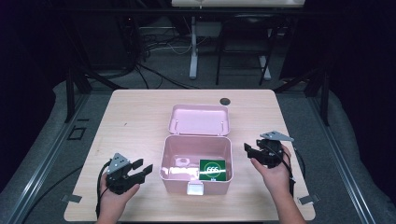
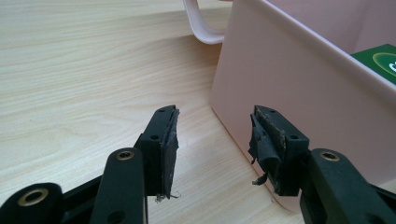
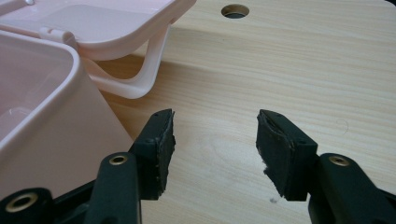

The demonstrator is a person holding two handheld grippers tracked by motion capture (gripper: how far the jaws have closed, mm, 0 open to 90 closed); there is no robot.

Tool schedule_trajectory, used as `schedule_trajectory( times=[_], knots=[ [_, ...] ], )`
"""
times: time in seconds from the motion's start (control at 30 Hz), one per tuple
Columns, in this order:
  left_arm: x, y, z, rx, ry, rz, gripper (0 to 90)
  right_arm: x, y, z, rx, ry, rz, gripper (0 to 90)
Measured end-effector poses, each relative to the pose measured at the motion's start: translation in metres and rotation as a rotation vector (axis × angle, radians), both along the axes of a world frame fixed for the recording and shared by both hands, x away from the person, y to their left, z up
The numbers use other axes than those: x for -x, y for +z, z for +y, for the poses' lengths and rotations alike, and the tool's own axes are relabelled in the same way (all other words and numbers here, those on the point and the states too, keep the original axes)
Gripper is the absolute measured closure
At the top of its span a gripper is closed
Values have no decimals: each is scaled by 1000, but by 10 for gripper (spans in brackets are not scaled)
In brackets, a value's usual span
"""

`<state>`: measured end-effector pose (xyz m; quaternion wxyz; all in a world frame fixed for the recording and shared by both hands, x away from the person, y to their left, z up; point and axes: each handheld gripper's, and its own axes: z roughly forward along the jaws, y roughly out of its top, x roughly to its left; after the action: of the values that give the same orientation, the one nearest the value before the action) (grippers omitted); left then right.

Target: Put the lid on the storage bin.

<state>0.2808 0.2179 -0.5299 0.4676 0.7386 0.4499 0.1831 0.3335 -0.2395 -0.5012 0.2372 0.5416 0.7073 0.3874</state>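
Note:
A pink plastic box (image 1: 196,179) stands open at the middle of the wooden table, its lid (image 1: 199,120) folded back flat behind it. Inside, at the right, lies a green packet (image 1: 213,169) with white print; a small pale round thing (image 1: 182,162) sits at the left. My left gripper (image 1: 142,168) is open, low over the table just left of the box's side wall (image 2: 299,93). My right gripper (image 1: 252,150) is open too, right of the box, holding nothing. The pink carrying handle (image 3: 140,74) hangs beside the lid. The green packet's corner (image 2: 378,58) peeks over the rim.
A round cable hole (image 1: 225,101) sits near the table's far edge (image 1: 187,91). Bare wood lies to the left and right of the box. Beyond the table are cables and a white desk leg (image 1: 193,46) on a dark floor.

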Motion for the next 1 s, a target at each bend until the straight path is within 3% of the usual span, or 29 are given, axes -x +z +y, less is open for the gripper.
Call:
schedule_trajectory(
  times=[0.3,0.47,0.8,0.83,0.93,0.97,1.0],
  knots=[
    [0,8,-2,11,5,-10,513,-1,9,5,-47,12,0,486],
    [0,12,-5,12,-18,-12,515,-7,21,10,-27,51,43,486],
    [1,19,-7,18,-40,-18,522,-26,49,18,-127,106,127,496],
    [2,20,-7,14,-43,-16,522,-27,52,18,-117,112,151,498],
    [1,23,-9,18,-51,-18,522,-32,59,22,-106,115,168,503],
    [0,24,-10,18,-56,-17,523,-35,60,23,-114,114,151,503],
    [0,26,-11,21,-60,-19,523,-36,63,24,-103,117,174,506]
  ],
)
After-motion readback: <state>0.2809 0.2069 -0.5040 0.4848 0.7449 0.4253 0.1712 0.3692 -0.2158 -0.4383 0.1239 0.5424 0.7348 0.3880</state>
